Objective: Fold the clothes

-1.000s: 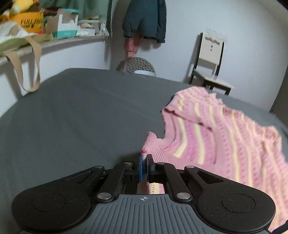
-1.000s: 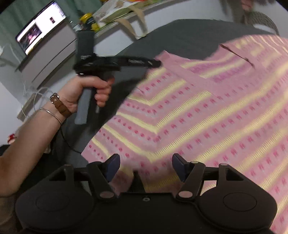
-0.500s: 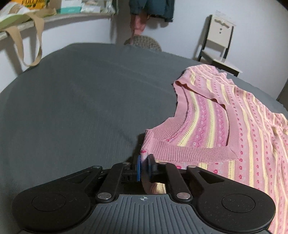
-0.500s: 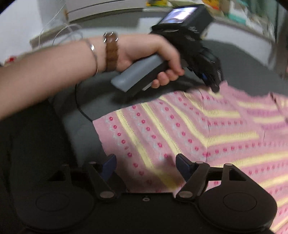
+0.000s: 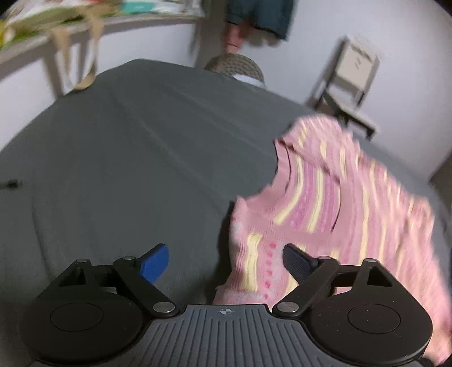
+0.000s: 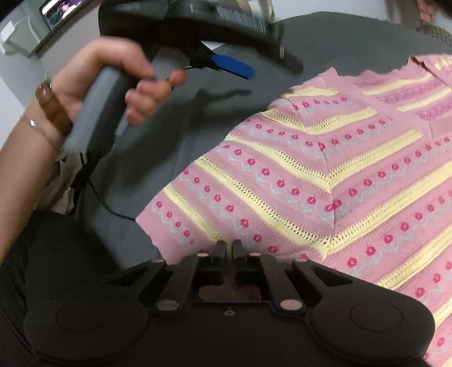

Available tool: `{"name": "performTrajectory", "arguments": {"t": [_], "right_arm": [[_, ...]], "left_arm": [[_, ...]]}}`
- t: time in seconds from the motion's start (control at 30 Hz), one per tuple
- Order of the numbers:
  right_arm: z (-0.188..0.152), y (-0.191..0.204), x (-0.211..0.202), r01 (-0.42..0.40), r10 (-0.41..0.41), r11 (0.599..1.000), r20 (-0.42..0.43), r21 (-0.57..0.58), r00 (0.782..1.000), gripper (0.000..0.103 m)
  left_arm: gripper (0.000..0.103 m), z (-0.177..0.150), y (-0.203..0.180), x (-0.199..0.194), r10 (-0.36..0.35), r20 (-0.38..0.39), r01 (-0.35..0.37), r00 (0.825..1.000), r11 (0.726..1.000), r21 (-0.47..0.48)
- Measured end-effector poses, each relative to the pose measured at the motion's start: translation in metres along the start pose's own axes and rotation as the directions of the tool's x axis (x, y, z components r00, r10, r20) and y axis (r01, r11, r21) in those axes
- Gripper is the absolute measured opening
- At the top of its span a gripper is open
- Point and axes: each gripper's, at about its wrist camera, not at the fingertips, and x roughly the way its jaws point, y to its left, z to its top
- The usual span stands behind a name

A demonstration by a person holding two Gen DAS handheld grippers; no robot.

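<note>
A pink knit sweater (image 6: 325, 175) with yellow stripes and red flower dots lies spread on a dark grey bed cover (image 5: 127, 158). My left gripper (image 5: 226, 261) is open; the sweater's sleeve cuff (image 5: 254, 254) sags loose between its blue finger (image 5: 155, 261) and dark finger. In the right wrist view my right gripper (image 6: 228, 247) is shut on the sweater's near hem edge. That same view shows a hand (image 6: 113, 82) holding the left gripper (image 6: 254, 67) above the cover, left of the sweater.
A shelf (image 5: 84, 25) with bags and boxes runs along the left wall. A round woven seat (image 5: 234, 66), hanging clothes (image 5: 254, 19) and a pale chair (image 5: 350, 82) stand beyond the bed's far edge. A monitor (image 6: 60, 12) sits at the back left.
My left gripper has opened and let go of the sleeve cuff, lifting away. My right gripper, open before, has closed on the sweater's near hem.
</note>
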Motion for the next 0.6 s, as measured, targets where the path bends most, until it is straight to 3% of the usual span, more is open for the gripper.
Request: {"name": "performTrajectory", "arguments": {"t": [0.03, 0.23, 0.43, 0.5, 0.53, 0.57, 0.6], "right_arm": [[0.000, -0.001, 0.001, -0.005, 0.005, 1.000, 0.000, 0.009, 1.000, 0.005], [0.002, -0.003, 0.005, -0.036, 0.036, 0.998, -0.002, 0.060, 0.999, 0.005], [0.004, 0.004, 0.008, -0.062, 0.063, 0.997, -0.018, 0.050, 0.998, 0.005], [0.008, 0.005, -0.003, -0.049, 0.048, 0.998, 0.010, 0.032, 0.999, 0.011], [0.010, 0.004, -0.014, -0.037, 0.036, 0.999, 0.049, 0.024, 0.998, 0.024], [0.012, 0.003, -0.025, -0.025, 0.023, 1.000, 0.087, 0.017, 0.996, 0.047], [0.015, 0.002, -0.037, -0.009, 0.008, 1.000, 0.124, 0.008, 0.992, 0.058]], "left_arm": [[0.044, -0.002, -0.006, 0.008, 0.021, -0.028, -0.020, 0.999, 0.999, 0.031], [0.011, -0.007, -0.021, 0.033, 0.058, -0.106, -0.045, 0.993, 0.991, 0.128], [0.010, -0.007, -0.020, 0.028, 0.092, -0.125, -0.072, 0.988, 0.985, 0.160], [0.011, -0.005, -0.020, 0.027, 0.093, -0.123, -0.073, 0.988, 0.985, 0.156], [0.013, -0.004, -0.023, 0.027, 0.100, -0.112, -0.082, 0.989, 0.984, 0.157], [0.015, -0.003, -0.026, 0.026, 0.110, -0.098, -0.094, 0.989, 0.983, 0.158], [0.015, -0.001, -0.029, 0.023, 0.114, -0.075, -0.101, 0.991, 0.981, 0.163]]}}
